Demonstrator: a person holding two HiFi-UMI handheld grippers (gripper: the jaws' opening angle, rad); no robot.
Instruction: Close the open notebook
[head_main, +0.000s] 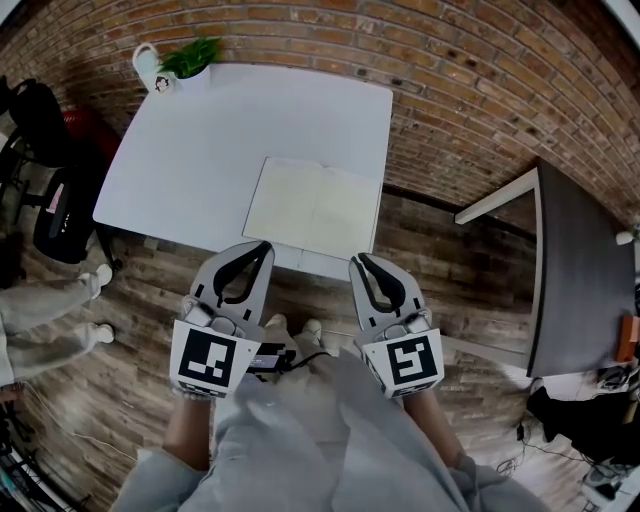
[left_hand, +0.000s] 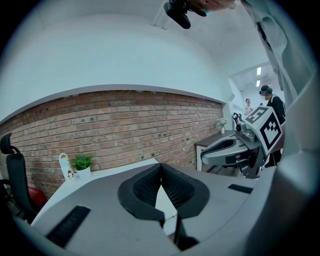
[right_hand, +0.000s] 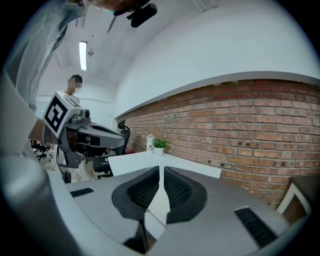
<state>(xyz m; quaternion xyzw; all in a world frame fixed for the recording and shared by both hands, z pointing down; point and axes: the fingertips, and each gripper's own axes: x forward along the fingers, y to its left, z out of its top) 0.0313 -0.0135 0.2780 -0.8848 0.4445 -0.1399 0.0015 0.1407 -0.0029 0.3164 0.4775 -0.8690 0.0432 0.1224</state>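
The notebook (head_main: 314, 207) lies open on the white worktop (head_main: 200, 140), near its front edge. Close by, the left claw (head_main: 264, 244) is pinched together and the right claw (head_main: 357, 258) nearly so, both empty.

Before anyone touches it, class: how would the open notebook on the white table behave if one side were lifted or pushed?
The open notebook lies flat and thin, so a lifted side would probably flex and swing about the centre crease. On the smooth white table it may slide when pushed, and it sits close to the near edge.
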